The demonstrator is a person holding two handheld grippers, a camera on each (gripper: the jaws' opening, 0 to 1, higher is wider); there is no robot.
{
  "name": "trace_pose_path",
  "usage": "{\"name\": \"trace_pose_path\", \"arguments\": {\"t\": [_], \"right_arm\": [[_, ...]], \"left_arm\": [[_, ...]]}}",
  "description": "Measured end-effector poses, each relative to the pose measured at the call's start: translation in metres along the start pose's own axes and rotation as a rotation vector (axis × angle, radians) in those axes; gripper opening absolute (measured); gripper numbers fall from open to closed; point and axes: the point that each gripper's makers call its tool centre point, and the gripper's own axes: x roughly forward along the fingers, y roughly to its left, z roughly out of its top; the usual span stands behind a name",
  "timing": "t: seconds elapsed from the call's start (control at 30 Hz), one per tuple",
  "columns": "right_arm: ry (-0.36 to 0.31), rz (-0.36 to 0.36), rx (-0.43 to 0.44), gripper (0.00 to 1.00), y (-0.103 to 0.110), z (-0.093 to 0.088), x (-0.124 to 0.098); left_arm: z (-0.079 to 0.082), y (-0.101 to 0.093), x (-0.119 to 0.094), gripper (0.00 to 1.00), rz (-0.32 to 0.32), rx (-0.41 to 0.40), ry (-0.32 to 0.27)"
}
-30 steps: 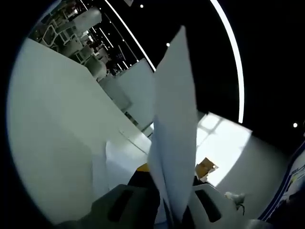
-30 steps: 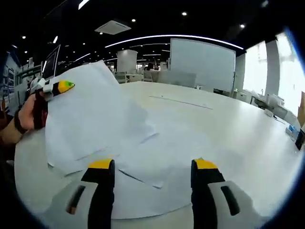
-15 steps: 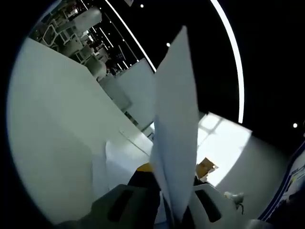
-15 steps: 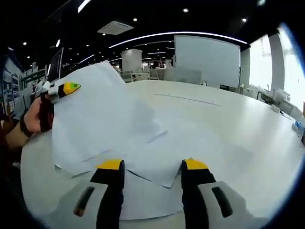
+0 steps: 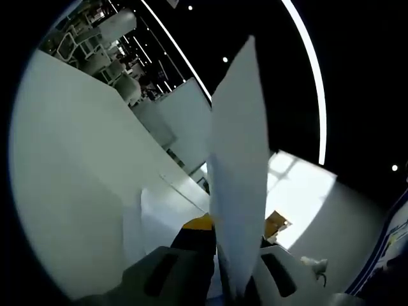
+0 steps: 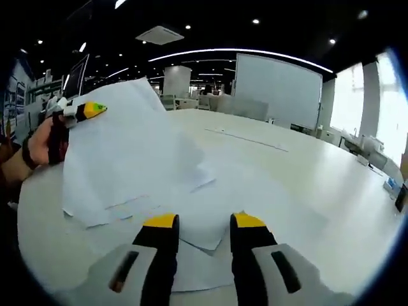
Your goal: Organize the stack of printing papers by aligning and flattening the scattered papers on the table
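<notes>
Several white printing papers [image 6: 159, 185] lie loosely overlapped on the round white table [image 6: 319, 185]. My right gripper [image 6: 204, 221] is low at the near edge, its yellow-tipped jaws narrowed but still apart, with a paper corner [image 6: 203, 241] lying between them. At the left of the right gripper view, my left gripper [image 6: 83, 111], held by a hand [image 6: 41, 143], lifts one sheet [image 6: 121, 134] by its edge. In the left gripper view that sheet [image 5: 239, 172] stands upright, pinched in my left gripper [image 5: 233, 233], and it hides the right jaw's tip.
The table's [image 5: 76, 178] far side is bare. A large white panel [image 6: 277, 80] and chairs stand behind it, with bright windows at the right. Small items [image 6: 390, 183] sit by the far right. A cardboard box [image 5: 275, 223] shows beyond the held sheet.
My right gripper's jaws have drawn steadily closer together around the paper corner. The left gripper still holds its sheet raised, and the sheet has leaned slightly to the right.
</notes>
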Motion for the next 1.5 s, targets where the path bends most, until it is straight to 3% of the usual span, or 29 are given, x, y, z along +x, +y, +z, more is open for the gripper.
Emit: {"name": "trace_pose_path", "arguments": {"t": [0.17,0.4,0.67,0.9,1.1,1.5], "right_arm": [[-0.018,-0.037,-0.099,0.19,-0.003,0.002,-0.002],[-0.076,-0.028,-0.051,0.06,-0.003,0.011,-0.008],[-0.111,-0.014,-0.032,0.00,0.002,0.016,-0.013],[-0.134,-0.022,-0.044,0.00,0.001,0.022,-0.016],[-0.205,-0.027,0.000,0.00,-0.003,0.039,-0.028],[-0.285,-0.052,0.005,0.00,-0.009,0.060,-0.043]], "left_arm": [[0.000,0.000,0.000,0.07,0.001,0.000,-0.001],[-0.001,-0.001,0.000,0.07,0.004,0.001,0.000],[-0.002,-0.001,-0.001,0.07,0.008,0.001,0.001],[-0.002,0.000,-0.001,0.07,0.010,0.004,0.001],[-0.001,0.001,0.000,0.07,0.012,0.004,0.000],[0.000,0.003,0.000,0.07,0.012,0.003,-0.001]]}}
